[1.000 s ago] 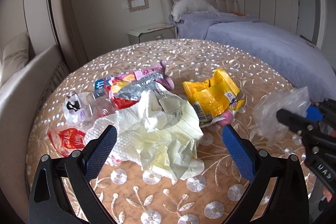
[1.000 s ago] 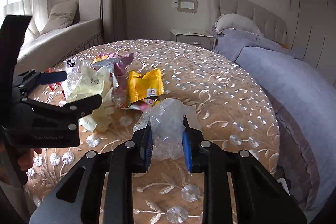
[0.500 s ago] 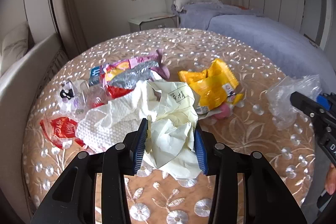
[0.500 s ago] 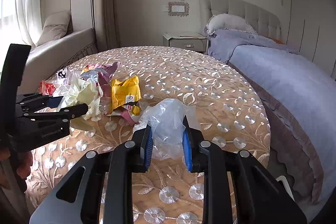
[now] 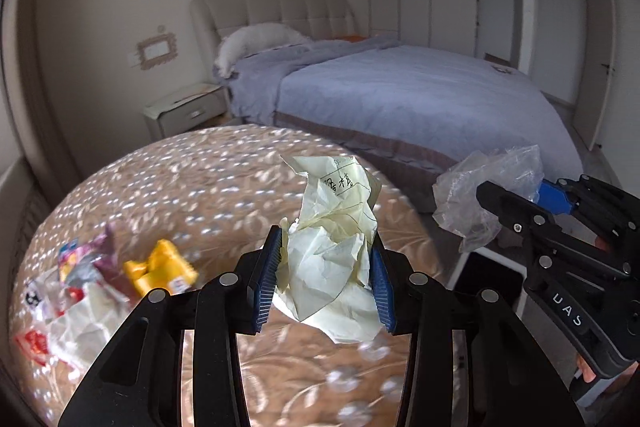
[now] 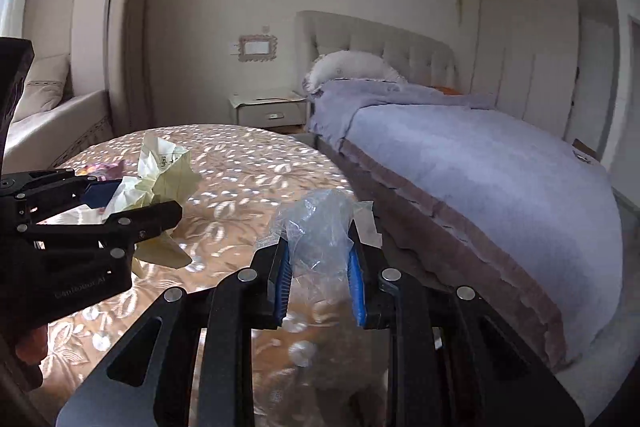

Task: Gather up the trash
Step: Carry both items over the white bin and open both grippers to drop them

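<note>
crumpled paper (image 5: 332,259) gripped in left tongs (image 5: 326,277) | plastic bag (image 6: 320,227) gripped in right tongs (image 6: 320,283)

Lower left of the left wrist view, the leftover wrappers (image 5: 100,283) smear with blur, their print unreadable. The crumpled paper (image 5: 332,247) hides the tablecloth (image 5: 192,187) behind it.
</note>
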The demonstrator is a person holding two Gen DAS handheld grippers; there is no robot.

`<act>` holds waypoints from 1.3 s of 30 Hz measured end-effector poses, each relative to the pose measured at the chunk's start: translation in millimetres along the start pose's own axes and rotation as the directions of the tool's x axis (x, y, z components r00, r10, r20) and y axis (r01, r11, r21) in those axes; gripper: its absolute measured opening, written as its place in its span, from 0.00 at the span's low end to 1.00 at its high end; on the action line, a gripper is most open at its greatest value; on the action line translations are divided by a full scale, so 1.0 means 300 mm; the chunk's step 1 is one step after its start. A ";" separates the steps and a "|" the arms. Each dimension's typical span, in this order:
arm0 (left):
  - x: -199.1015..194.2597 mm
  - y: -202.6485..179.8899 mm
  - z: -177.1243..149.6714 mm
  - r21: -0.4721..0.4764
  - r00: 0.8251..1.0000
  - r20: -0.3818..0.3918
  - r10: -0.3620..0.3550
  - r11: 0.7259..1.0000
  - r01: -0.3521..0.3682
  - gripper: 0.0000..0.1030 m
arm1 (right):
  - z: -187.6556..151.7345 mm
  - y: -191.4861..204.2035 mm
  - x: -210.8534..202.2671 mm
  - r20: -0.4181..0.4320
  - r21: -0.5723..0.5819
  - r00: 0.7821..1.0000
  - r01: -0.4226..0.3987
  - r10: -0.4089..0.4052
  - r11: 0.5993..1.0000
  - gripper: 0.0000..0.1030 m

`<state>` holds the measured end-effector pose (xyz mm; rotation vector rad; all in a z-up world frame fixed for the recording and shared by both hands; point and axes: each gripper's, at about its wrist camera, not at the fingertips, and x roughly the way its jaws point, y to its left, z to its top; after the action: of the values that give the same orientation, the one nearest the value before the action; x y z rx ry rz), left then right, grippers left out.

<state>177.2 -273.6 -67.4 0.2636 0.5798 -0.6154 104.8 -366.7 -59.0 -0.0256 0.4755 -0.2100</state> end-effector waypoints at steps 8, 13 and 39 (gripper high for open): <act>0.178 -0.389 0.058 0.110 0.977 -0.068 -0.203 0.972 0.210 0.40 | -0.123 -0.283 -0.023 -0.056 0.067 0.975 0.217 -0.214 0.974 0.25; 0.316 -0.579 0.038 0.120 0.945 -0.137 -0.297 0.942 0.314 0.40 | -0.227 -0.438 0.003 -0.119 0.117 0.947 0.311 -0.298 0.943 0.25; 0.858 -0.816 -0.154 0.133 0.876 -0.382 -0.294 0.921 0.367 0.40 | -0.740 -0.731 0.438 -0.480 0.248 0.853 0.356 -0.205 0.901 0.94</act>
<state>179.1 -568.8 -270.5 0.4791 0.9270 -0.9749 74.7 -603.1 -299.8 0.2898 0.8917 -0.5967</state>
